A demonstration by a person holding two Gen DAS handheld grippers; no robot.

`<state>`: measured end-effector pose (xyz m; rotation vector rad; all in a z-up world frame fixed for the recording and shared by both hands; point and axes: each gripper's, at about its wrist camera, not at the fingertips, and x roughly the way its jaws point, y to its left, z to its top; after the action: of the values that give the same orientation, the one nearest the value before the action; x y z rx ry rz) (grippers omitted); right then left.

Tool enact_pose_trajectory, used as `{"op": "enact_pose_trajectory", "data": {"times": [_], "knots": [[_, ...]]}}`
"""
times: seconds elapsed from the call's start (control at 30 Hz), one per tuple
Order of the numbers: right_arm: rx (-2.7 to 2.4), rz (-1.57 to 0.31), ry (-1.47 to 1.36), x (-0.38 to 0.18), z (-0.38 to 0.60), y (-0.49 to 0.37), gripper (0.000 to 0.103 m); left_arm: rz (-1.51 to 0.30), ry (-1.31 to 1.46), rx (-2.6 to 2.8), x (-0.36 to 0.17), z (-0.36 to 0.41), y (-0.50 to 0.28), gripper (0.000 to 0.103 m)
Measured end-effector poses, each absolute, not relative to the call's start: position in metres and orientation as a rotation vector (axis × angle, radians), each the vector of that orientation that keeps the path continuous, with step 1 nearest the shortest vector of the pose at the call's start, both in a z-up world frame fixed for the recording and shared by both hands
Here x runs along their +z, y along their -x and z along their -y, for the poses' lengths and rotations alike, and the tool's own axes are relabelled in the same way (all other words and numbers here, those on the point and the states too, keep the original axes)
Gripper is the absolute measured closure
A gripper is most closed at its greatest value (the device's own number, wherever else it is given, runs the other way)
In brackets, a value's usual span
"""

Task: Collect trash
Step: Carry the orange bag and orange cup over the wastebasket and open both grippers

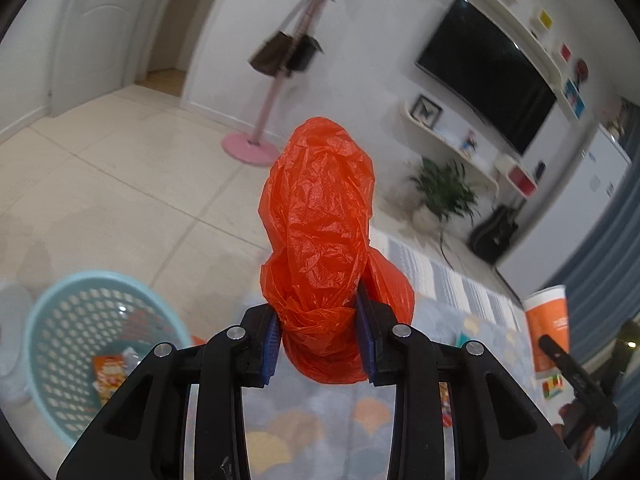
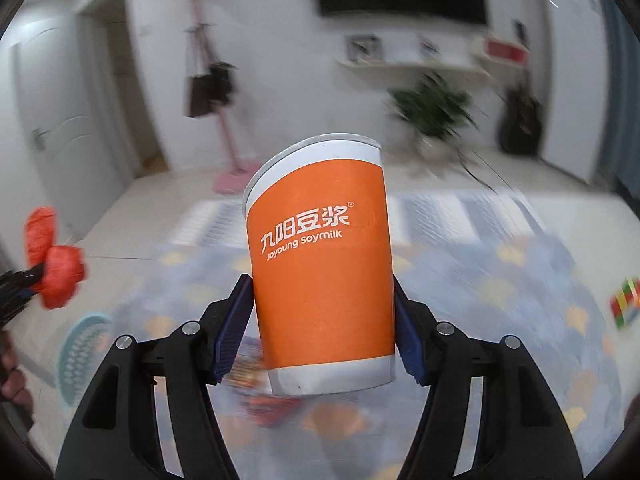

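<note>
My left gripper (image 1: 320,344) is shut on a crumpled orange-red plastic bag (image 1: 320,220) and holds it in the air above the patterned rug. A light blue mesh basket (image 1: 52,320) with some wrappers inside stands on the floor at the lower left. My right gripper (image 2: 324,340) is shut on an orange and white soymilk paper cup (image 2: 320,260), upright and slightly tilted, above the rug. The cup also shows in the left wrist view (image 1: 548,328) at the right. The bag (image 2: 52,264) and the basket (image 2: 80,356) show at the left of the right wrist view.
A patterned rug (image 2: 520,280) covers the floor, with a colourful cube (image 2: 626,304) at its right edge. A pink coat stand (image 1: 256,136), a potted plant (image 1: 444,192), a wall TV (image 1: 488,76) and a dark guitar case (image 1: 492,236) stand along the far wall.
</note>
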<state>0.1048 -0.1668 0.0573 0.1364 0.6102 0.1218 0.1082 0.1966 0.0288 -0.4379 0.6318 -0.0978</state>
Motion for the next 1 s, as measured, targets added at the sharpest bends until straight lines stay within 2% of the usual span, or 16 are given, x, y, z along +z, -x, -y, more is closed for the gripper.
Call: {"op": "enact_pose_trajectory", "data": {"times": [0.17, 0.33, 0.8, 0.9, 0.97, 1.0], "knots": [[0.298, -0.594, -0.082, 0.077, 0.072, -0.101, 0.041, -0.606, 0.470, -0.025, 0.034, -0.244, -0.086, 0.072], [0.425, -0.624, -0.043, 0.073, -0.008, -0.104, 0.041, -0.620, 0.507, 0.069, 0.025, -0.293, -0.069, 0.072], [0.579, -0.826, 0.045, -0.006, -0.168, -0.108, 0.040, -0.850, 0.575, 0.301, -0.049, -0.383, -0.063, 0.072], [0.595, -0.860, 0.078, -0.020, -0.189, -0.107, 0.039, -0.886, 0.589, 0.327, -0.061, -0.395, -0.062, 0.068], [0.607, -0.873, 0.085, -0.025, -0.195, -0.108, 0.039, -0.890, 0.610, 0.338, -0.063, -0.401, -0.057, 0.059], [0.614, -0.878, 0.087, -0.026, -0.197, -0.108, 0.039, -0.884, 0.618, 0.346, -0.061, -0.403, -0.056, 0.051]]}}
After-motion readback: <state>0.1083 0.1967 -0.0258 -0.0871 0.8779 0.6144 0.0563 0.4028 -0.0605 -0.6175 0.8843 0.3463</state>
